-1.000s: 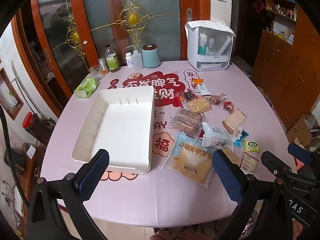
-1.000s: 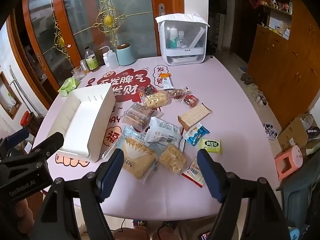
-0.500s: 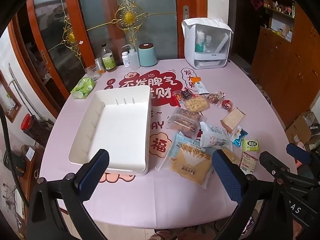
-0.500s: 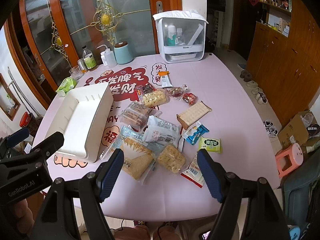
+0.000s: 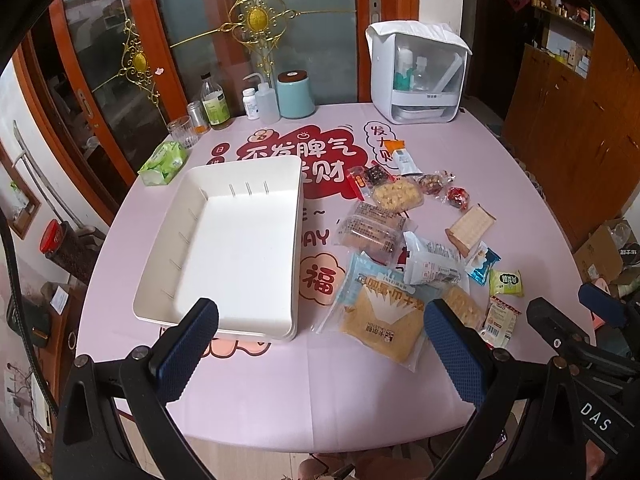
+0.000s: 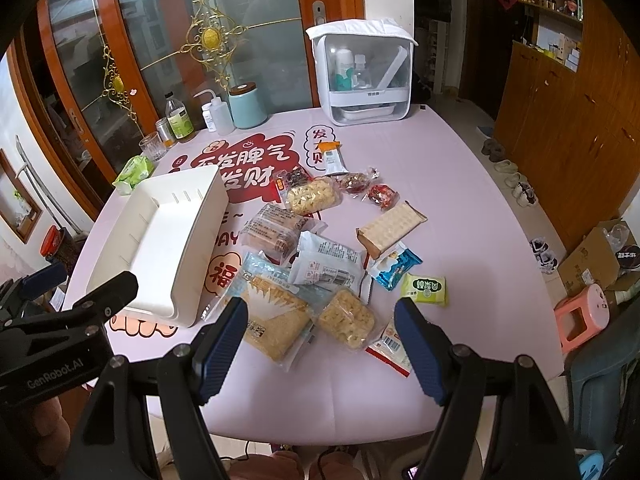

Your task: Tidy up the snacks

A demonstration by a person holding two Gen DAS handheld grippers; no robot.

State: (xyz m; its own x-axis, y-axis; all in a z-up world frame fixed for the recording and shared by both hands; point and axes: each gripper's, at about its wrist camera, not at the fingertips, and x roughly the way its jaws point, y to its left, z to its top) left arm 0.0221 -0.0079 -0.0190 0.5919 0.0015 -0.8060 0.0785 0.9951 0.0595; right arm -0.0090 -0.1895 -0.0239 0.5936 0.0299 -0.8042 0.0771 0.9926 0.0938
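Note:
A white rectangular bin (image 5: 236, 248) (image 6: 160, 240) lies empty on the left of the pink tablecloth. Right of it several snack packs are scattered: a large blue cracker bag (image 5: 384, 312) (image 6: 272, 312), a white pouch (image 5: 432, 264) (image 6: 324, 264), a brown wafer pack (image 5: 472, 226) (image 6: 392, 226), a green sachet (image 5: 506, 282) (image 6: 426, 290) and a clear puff pack (image 6: 348, 318). My left gripper (image 5: 320, 344) hovers open over the table's near edge, below the bin and cracker bag. My right gripper (image 6: 320, 344) hovers open above the near snacks. Nothing sits between either pair of fingers.
At the table's far edge stand a white lidded cabinet (image 5: 416, 80), a teal canister (image 5: 296, 96), several bottles (image 5: 214, 102), a glass (image 5: 182, 132) and a green tissue pack (image 5: 164, 162). Glass doors rise behind. A pink stool (image 6: 584, 316) and a cardboard box (image 6: 600, 256) sit on the floor right.
Both views have drifted slightly, so the table sits a little lower in the frame. Both grippers stay open, and no snack or the bin has moved.

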